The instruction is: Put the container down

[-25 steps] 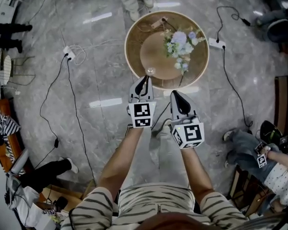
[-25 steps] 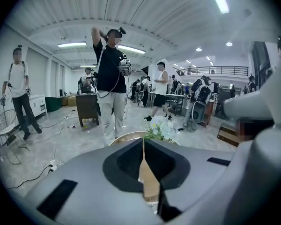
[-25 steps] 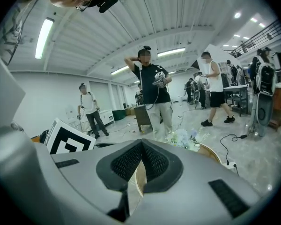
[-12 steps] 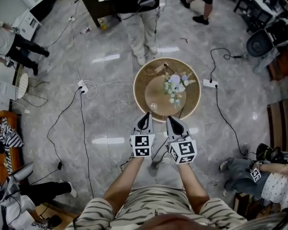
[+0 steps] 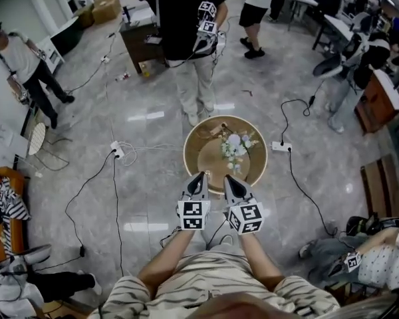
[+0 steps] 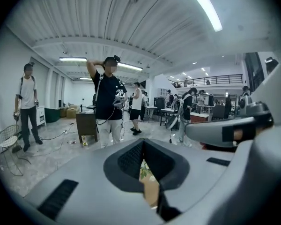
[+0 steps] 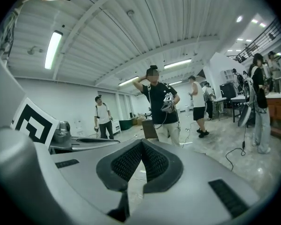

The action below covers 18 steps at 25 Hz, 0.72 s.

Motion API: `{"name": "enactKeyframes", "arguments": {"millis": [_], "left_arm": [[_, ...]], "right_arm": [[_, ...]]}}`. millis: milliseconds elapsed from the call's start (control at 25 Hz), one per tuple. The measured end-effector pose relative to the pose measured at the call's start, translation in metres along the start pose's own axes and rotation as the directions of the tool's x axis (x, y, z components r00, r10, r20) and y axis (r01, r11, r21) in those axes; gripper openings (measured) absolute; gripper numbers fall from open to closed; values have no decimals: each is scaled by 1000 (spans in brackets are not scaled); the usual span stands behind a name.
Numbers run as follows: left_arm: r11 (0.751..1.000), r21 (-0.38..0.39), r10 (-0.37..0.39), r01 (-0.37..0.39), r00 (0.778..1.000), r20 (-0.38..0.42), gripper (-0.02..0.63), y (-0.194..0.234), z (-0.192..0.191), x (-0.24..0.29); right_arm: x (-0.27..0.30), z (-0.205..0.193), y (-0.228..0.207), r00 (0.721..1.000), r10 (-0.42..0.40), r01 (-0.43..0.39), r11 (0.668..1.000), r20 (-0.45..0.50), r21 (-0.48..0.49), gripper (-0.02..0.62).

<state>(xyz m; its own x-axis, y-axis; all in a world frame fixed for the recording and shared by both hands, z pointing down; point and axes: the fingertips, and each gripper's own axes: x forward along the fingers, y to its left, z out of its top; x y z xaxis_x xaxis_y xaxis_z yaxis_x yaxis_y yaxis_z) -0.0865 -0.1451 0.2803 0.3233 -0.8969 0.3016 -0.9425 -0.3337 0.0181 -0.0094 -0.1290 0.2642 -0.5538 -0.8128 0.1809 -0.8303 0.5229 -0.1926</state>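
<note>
A round wooden table [image 5: 191, 153] stands on the grey marble floor below me. On it is a bunch of pale flowers [image 5: 234, 145]; the container under them is too small to make out. Both grippers hang side by side in the air, high above the table's near edge. My left gripper [image 5: 200, 178] is shut with nothing in it, and in the left gripper view [image 6: 143, 143] its pads meet, with the flowers [image 6: 143, 170] showing through the slit below. My right gripper [image 5: 229, 180] is also shut and holds nothing [image 7: 141, 142].
A person in a black shirt [image 5: 186, 18] stands just beyond the table, holding a gripper. Cables and power strips [image 5: 116, 151] [image 5: 280, 147] lie on the floor to either side. Another person [image 5: 26, 55] stands at far left, and one sits at lower right [image 5: 379, 248].
Both grippers have risen together, staying shut. The table has shrunk and looks much farther below, while more of the room and the standing people have come into view.
</note>
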Motion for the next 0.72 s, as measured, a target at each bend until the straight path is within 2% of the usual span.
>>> {"name": "enactKeyframes", "arguments": {"millis": [360,720], "left_arm": [[999,31,-39,37,998,42,-3,-12,22,-19],[998,48,-42,38,995,88,-2,-6,38,-17]], "right_arm": [[-11,25,4,999,14,-12,999,42,-35,6],[-10,44,1,998,5,0,998,69,-68,5]]}}
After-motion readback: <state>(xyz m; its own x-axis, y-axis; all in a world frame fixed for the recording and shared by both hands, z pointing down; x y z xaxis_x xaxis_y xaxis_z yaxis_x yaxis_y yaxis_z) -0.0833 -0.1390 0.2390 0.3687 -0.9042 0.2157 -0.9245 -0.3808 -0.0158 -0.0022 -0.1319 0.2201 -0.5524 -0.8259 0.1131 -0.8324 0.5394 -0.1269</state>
